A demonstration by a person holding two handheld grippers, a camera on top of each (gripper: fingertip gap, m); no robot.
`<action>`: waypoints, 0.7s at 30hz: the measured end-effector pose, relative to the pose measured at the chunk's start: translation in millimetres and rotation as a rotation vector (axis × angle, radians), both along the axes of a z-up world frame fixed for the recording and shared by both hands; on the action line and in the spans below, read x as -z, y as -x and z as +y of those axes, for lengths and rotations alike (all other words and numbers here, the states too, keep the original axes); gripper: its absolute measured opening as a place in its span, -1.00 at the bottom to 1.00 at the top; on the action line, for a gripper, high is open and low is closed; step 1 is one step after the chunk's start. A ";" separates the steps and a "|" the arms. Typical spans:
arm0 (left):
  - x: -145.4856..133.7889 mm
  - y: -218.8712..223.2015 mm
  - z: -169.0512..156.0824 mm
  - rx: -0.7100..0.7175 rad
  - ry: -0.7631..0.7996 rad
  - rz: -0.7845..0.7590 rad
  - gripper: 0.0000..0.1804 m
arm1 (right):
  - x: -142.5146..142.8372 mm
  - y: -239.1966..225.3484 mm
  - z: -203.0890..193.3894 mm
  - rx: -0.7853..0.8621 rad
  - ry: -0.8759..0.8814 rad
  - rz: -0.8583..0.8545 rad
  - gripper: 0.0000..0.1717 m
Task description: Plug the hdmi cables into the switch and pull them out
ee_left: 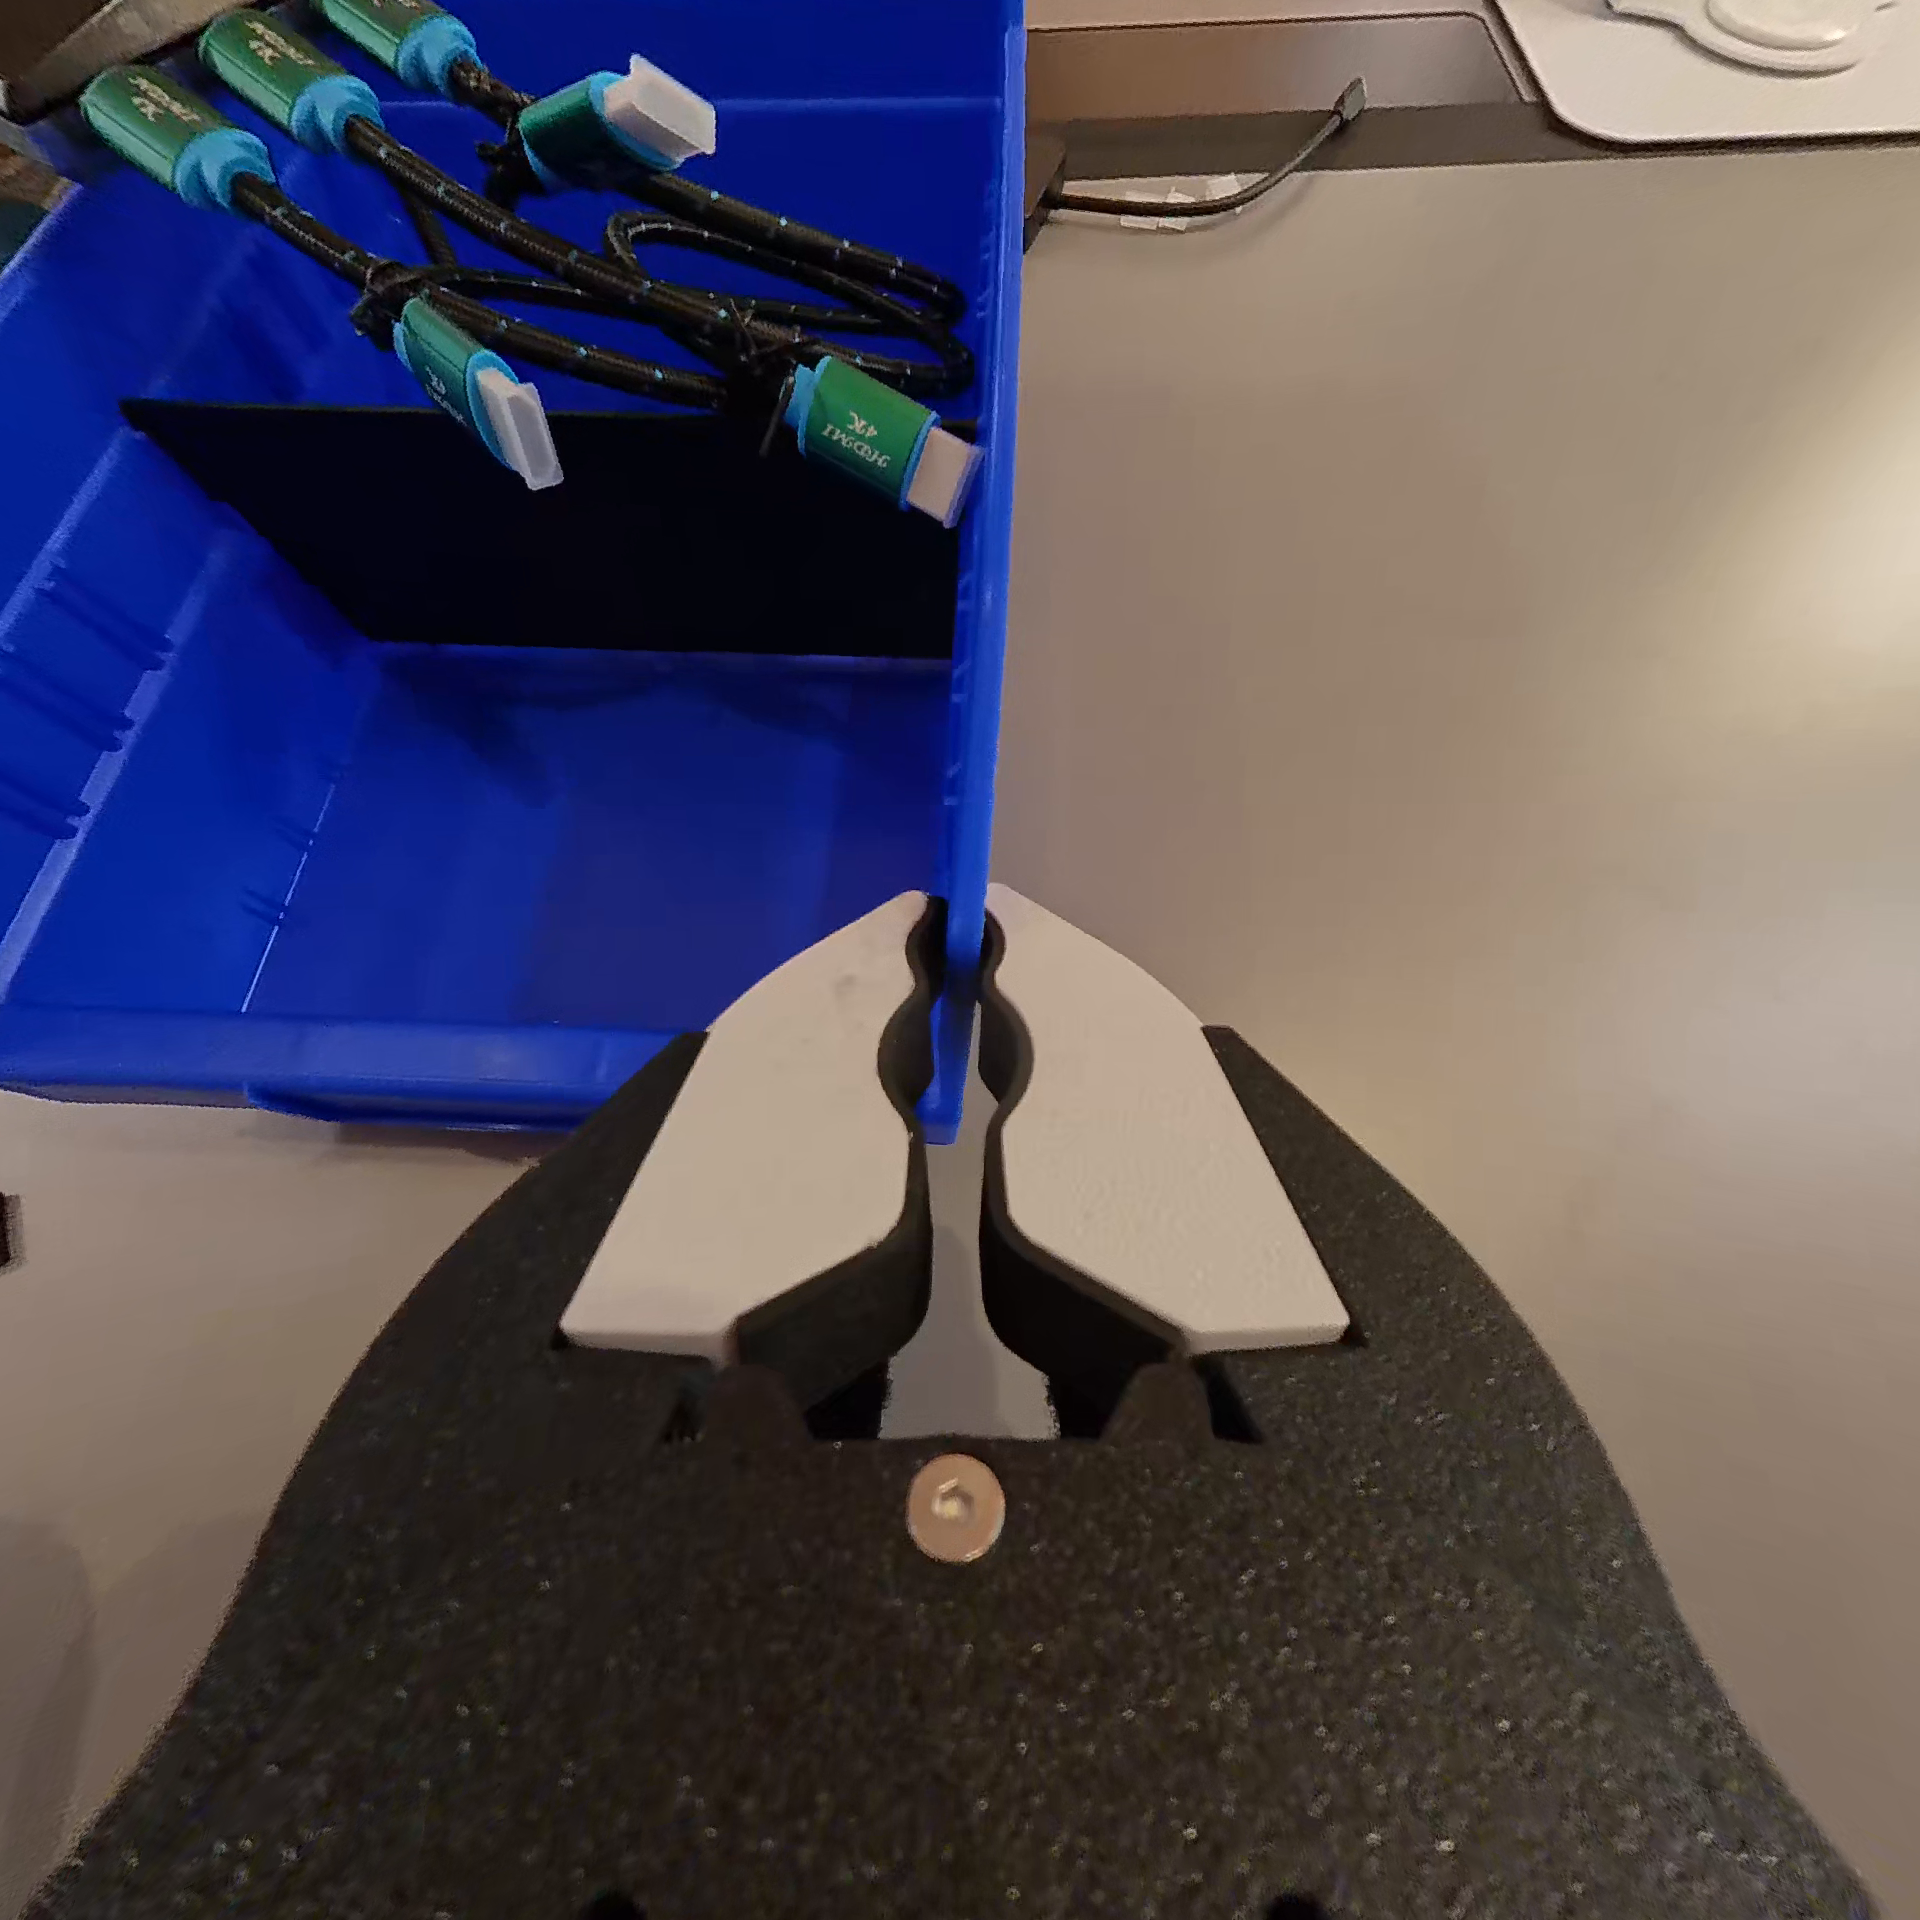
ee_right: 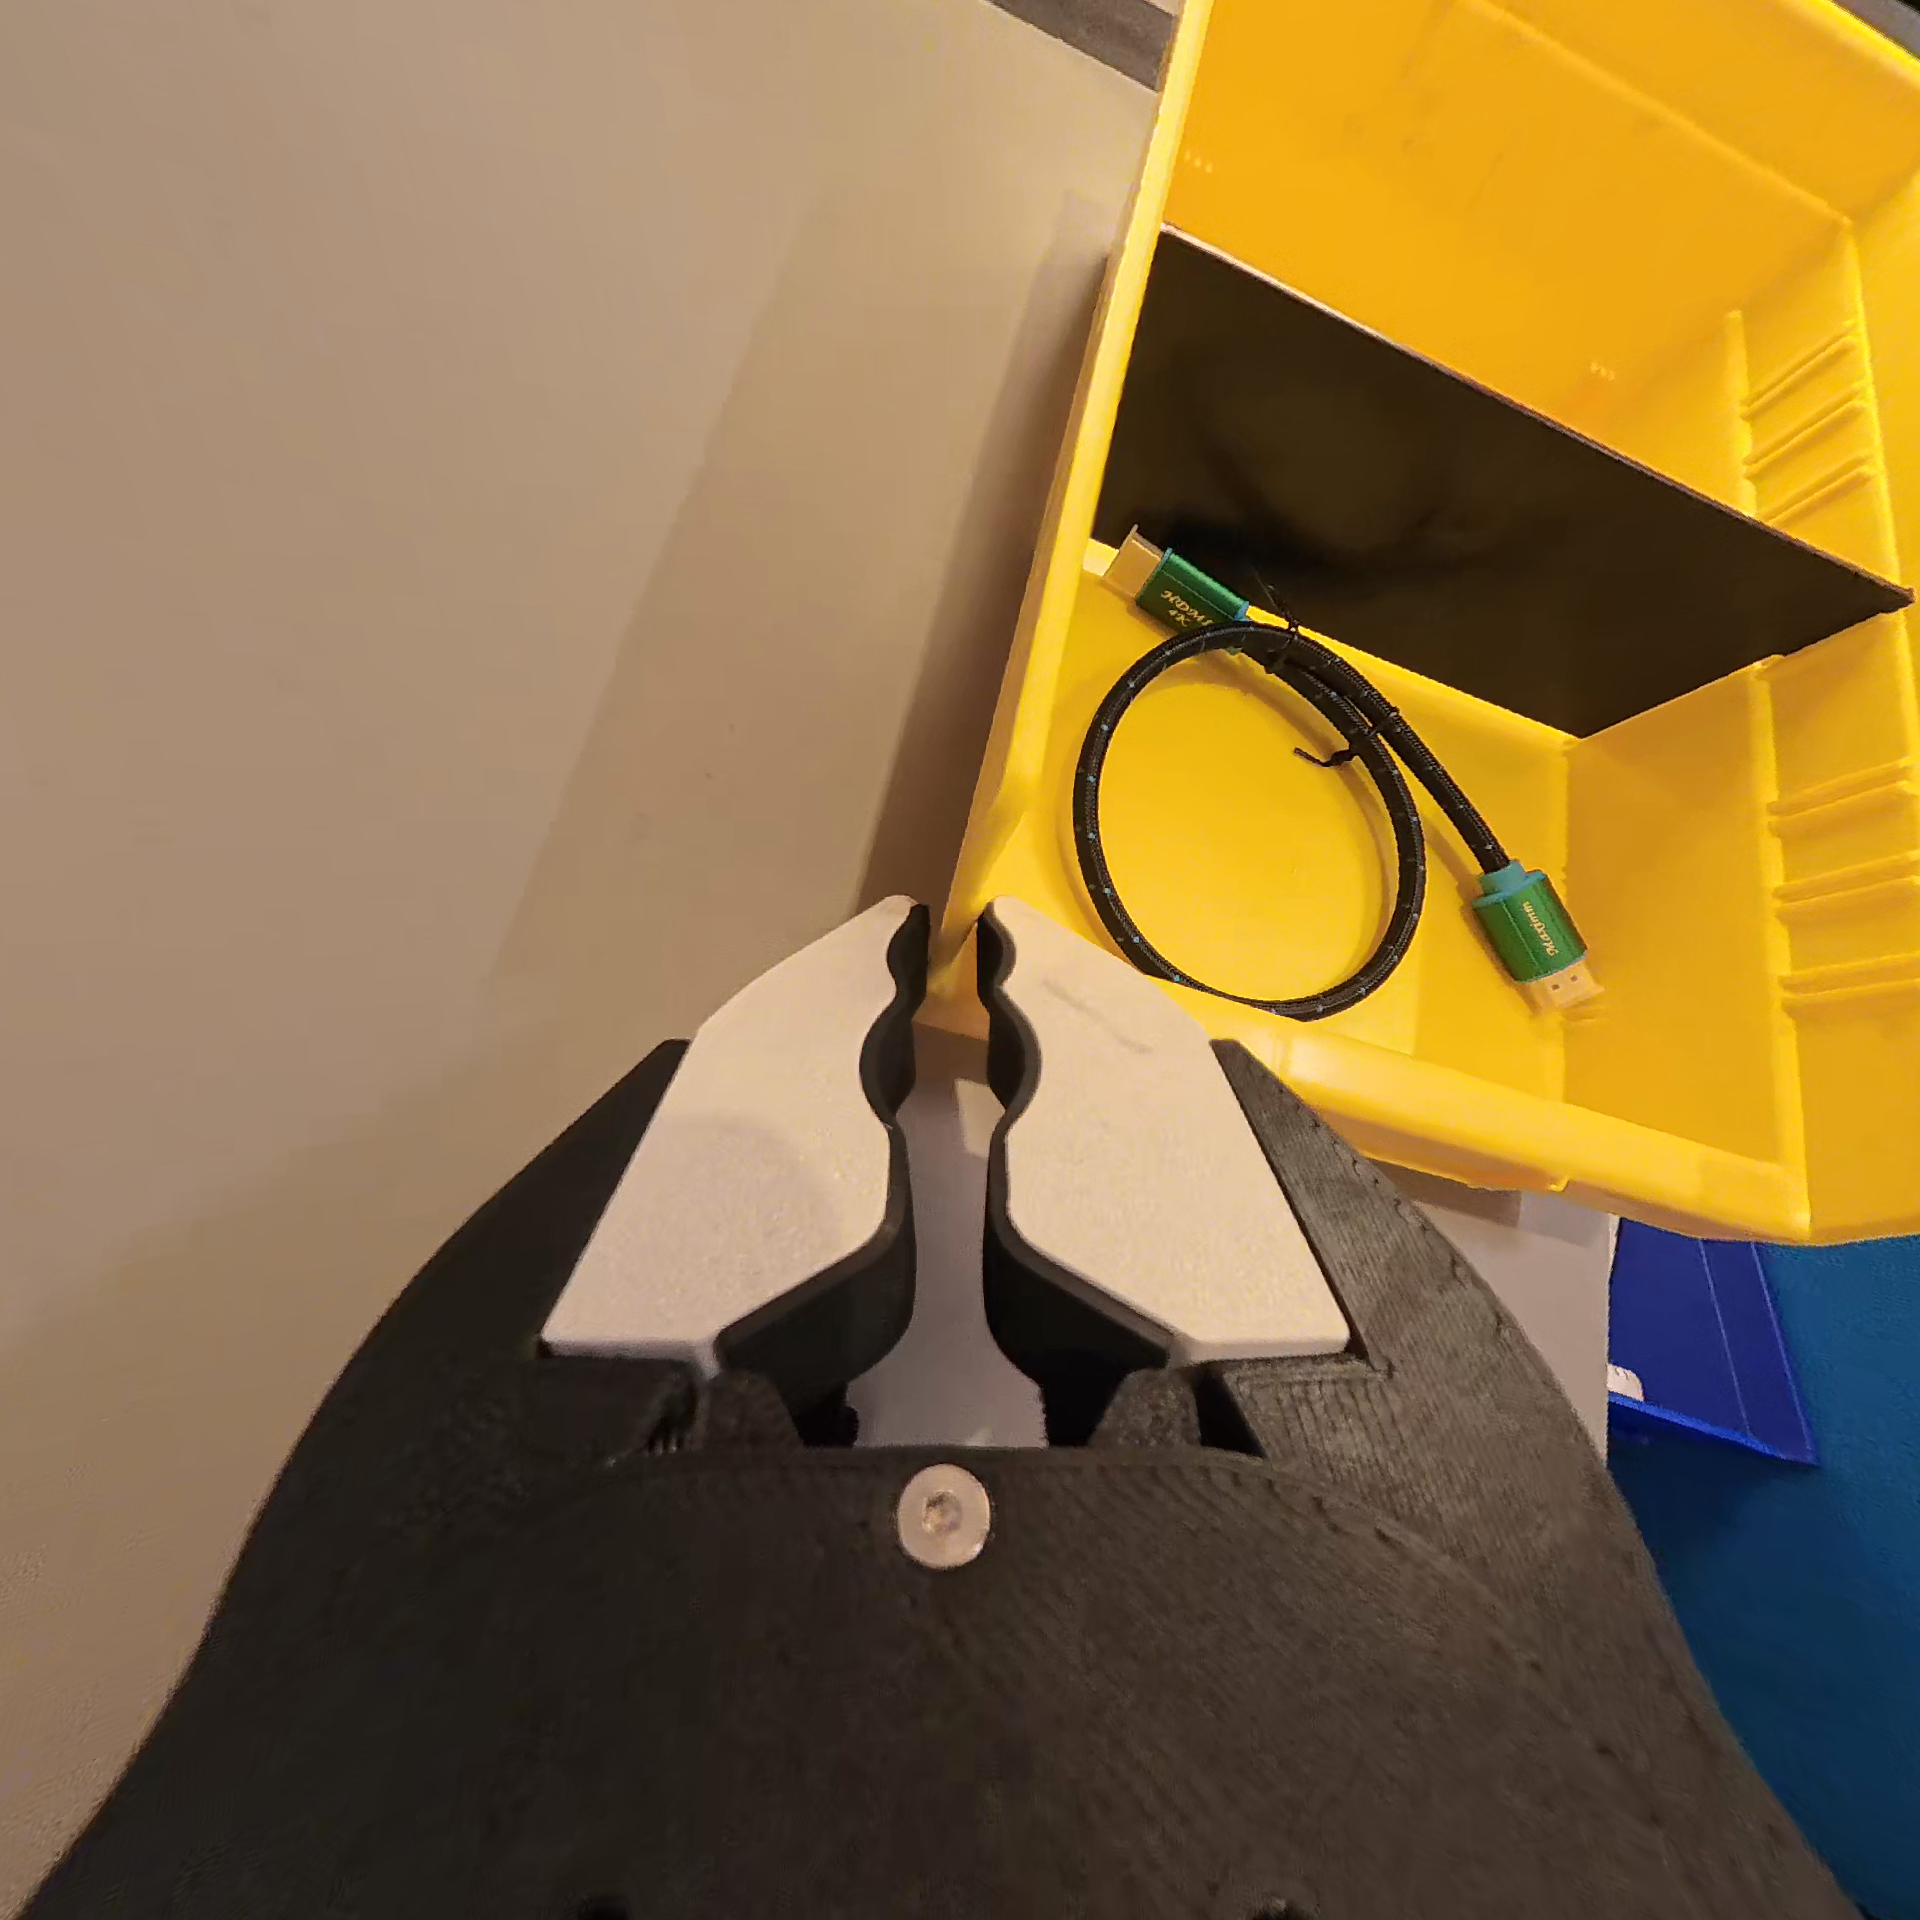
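In the left wrist view my left gripper (ee_left: 956, 904) is shut on the right side wall of a blue bin (ee_left: 992, 623), near its front corner, with both pads pressed on the wall. Behind a black divider (ee_left: 623, 540), the bin holds several black braided cables (ee_left: 665, 301) with green plugs. In the right wrist view my right gripper (ee_right: 951, 914) is shut on the left wall of a yellow bin (ee_right: 1049, 665) at its near corner. One coiled black cable (ee_right: 1091, 810) with green plugs (ee_right: 1532, 925) lies in the bin's front compartment, before a black divider (ee_right: 1455, 520).
Both bins stand on a beige table (ee_left: 1455, 727). A thin black cable (ee_left: 1247, 177) and a white flat object (ee_left: 1714, 73) lie at the far edge. Part of the blue bin (ee_right: 1704, 1340) shows below the yellow bin's right corner. The tips of one gripper are about 75 cm away from the tips of the other.
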State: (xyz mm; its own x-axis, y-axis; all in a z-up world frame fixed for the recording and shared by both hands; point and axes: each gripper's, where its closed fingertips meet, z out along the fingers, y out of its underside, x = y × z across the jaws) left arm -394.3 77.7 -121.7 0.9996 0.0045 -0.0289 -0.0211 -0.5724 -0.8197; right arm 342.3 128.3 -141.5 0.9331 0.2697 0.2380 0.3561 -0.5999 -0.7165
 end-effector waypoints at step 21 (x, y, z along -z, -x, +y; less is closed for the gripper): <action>-97.9 44.6 26.0 0.098 -0.089 -0.159 -0.37 | 28.0 165.9 -30.4 -0.419 0.027 0.113 -0.58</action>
State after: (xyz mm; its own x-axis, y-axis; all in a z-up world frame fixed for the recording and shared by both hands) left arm -438.9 103.7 -23.8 0.9873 -0.0974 0.1252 0.0605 -0.4987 -0.8646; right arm 176.4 97.8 -169.5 0.7614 0.6353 0.1288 0.4932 -0.4389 -0.7510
